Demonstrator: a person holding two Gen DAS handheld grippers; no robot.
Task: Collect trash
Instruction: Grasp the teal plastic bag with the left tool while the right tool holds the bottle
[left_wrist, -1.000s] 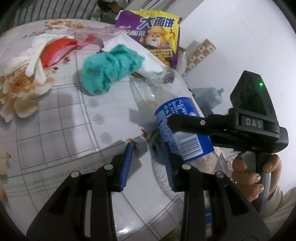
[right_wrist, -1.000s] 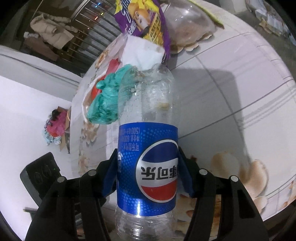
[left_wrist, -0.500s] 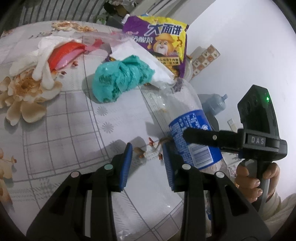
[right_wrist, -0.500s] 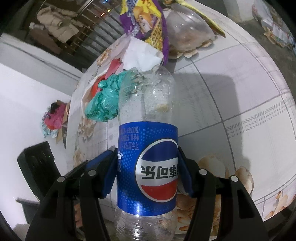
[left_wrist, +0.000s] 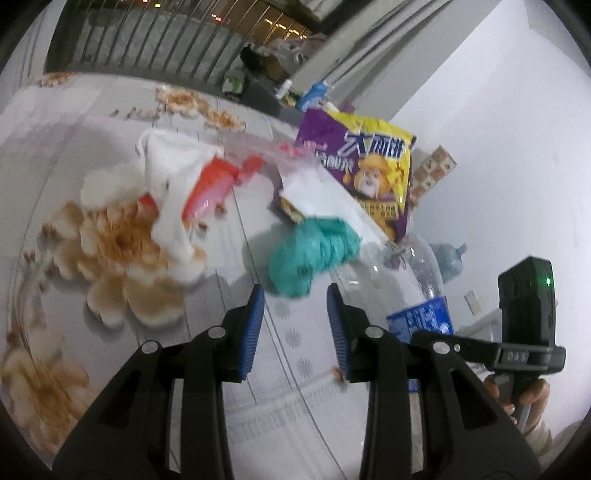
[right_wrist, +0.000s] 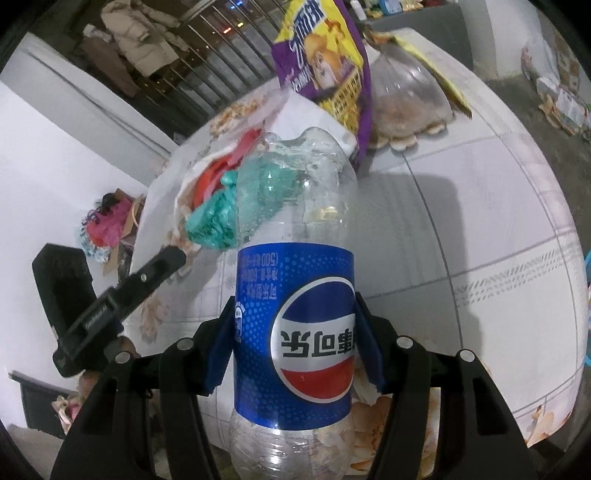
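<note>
Right gripper (right_wrist: 293, 345): jaws clamped on the blue label of the plastic bottle (right_wrist: 295, 266), held above the surface (right_wrist: 480, 206), lower centre of the frame.

Left gripper (left_wrist: 294, 314): jaws opening, nothing between them, aimed at the teal wad (left_wrist: 312, 256) at centre frame.

Progress, as I judge it: one item in hand, most litter uncollected. The snack bag (left_wrist: 373, 173), white tissues (left_wrist: 166, 166) and red wrapper (left_wrist: 210, 184) lie toward the upper half.

No bin in view. Bottle cap end cut off at the bottom edge. Left view motion-blurred.
</note>
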